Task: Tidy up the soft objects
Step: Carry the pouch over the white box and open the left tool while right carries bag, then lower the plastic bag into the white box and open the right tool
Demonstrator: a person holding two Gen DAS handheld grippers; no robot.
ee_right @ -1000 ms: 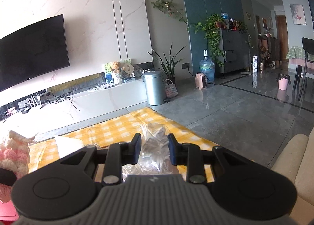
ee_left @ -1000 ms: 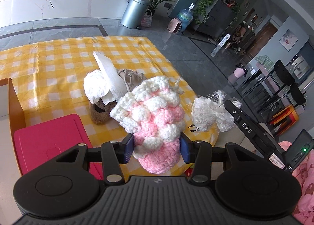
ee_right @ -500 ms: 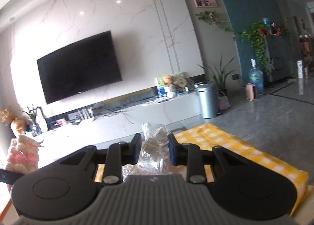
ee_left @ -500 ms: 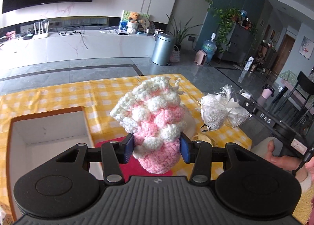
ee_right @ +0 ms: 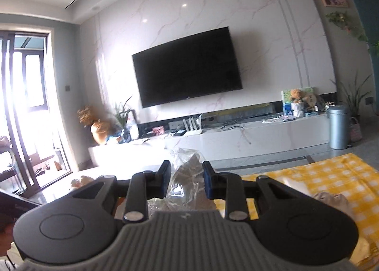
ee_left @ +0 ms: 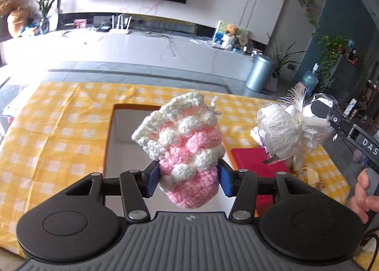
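One pink-and-white crocheted pouch (ee_left: 187,150) hangs above the open box (ee_left: 125,143), between the left gripper (ee_left: 188,179) fingers, which have just been opening. The right gripper (ee_right: 187,182) fingers clench one clear-wrapped bundle (ee_left: 291,129), right of the box, above the yellow-checked tabletop (ee_left: 59,114).

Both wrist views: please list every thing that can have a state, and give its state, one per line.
Pink and white crocheted pouch: lifted, between the left gripper's pads, whose jaws have just been opening.
Clear plastic bag with white filling: lifted, pinched in the right gripper.
Brown open-topped box: open, directly below the pouch.
Red flat lid: lying on the yellow checked tablecloth.
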